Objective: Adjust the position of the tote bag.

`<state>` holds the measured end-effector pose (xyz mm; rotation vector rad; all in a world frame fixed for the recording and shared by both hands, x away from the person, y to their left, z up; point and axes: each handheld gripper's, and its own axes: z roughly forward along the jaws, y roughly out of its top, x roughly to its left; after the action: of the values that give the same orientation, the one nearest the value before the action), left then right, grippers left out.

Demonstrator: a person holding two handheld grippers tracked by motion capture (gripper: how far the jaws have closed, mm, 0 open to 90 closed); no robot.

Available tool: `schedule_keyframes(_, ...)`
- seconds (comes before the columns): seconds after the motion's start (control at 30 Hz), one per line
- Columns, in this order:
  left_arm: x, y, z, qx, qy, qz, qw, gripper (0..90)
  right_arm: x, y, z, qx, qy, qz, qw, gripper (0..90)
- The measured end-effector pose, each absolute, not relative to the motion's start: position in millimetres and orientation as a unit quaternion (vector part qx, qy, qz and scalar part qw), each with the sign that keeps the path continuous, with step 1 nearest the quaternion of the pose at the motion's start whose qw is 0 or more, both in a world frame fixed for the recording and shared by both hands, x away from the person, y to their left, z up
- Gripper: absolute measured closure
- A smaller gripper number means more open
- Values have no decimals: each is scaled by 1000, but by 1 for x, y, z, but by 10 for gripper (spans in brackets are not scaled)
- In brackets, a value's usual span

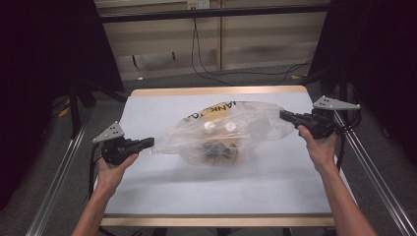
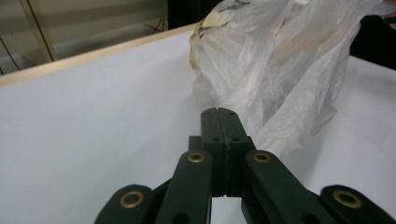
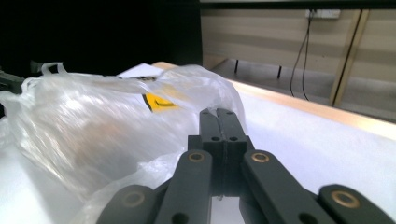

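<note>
Both black grippers (image 1: 147,143) (image 1: 287,116), jaws closed, flank the clear crinkly plastic bag (image 1: 231,130).
Bag's long axis runs left-right across the white table (image 1: 162,191), the tapered end pointing at the left gripper.

This looks like a lab recording bay rather than a home. A white-topped table (image 1: 162,191) with wooden edging stands between black curtains (image 1: 44,73) left and right. Metal rails (image 1: 59,172) flank it, loose cables (image 1: 206,69) trail over the grey floor beyond, and a wall socket (image 1: 197,4) sits far back.
</note>
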<state>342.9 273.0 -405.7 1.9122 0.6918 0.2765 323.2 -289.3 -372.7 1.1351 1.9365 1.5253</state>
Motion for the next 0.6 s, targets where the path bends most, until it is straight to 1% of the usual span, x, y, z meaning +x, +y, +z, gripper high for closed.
schedule_keyframes(0.13,347,272,-415,801,293,106,511,900,322,-293,-382,417,699,541,211,900)
schedule_keyframes(0.3,346,267,-422,810,289,98,501,900,317,-295,-398,419,706,536,196,900)
schedule_keyframes(0.37,346,267,-426,817,287,95,491,900,317,-295,-401,418,709,533,195,900)
schedule_keyframes(0.43,347,267,-431,826,293,91,473,900,311,-296,-409,419,715,529,182,900)
schedule_keyframes(0.6,345,265,-443,837,288,83,458,900,304,-291,-421,419,735,504,172,900)
